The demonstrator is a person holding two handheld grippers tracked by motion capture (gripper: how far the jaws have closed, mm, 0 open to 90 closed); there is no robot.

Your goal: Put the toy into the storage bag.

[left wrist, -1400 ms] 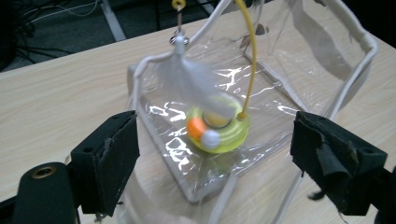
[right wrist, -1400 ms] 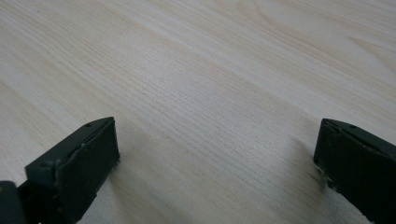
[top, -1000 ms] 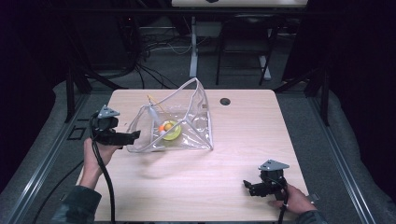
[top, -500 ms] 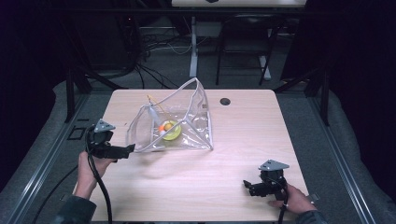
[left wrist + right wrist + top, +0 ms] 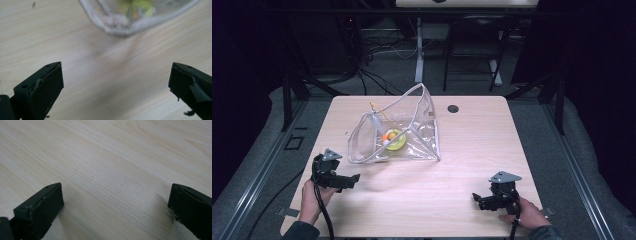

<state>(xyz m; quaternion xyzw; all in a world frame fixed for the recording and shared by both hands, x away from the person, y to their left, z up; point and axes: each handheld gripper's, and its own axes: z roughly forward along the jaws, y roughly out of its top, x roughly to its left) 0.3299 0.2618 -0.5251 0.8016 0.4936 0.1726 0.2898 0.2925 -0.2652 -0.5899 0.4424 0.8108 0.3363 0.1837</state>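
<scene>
A clear plastic zip pouch [image 5: 412, 127] stands open on the wooden table [image 5: 472, 150], with a yellow-green object [image 5: 394, 140] and a small orange piece inside. The pouch's white-edged rim [image 5: 125, 30] is blurred at the top of the left gripper view. My left gripper [image 5: 354, 178] is near the table's front left, below the pouch and apart from it, open with nothing between its jaws [image 5: 115, 82]. My right gripper [image 5: 476, 199] rests low at the front right, open over bare wood [image 5: 115, 202].
A small black round grommet [image 5: 453, 108] sits near the table's far edge. Black frame legs, cables and a grey floor surround the table. Cables trail from both grippers toward the front edge.
My left gripper has pulled back from the pouch's left side toward the front left of the table. The right gripper has stayed put.
</scene>
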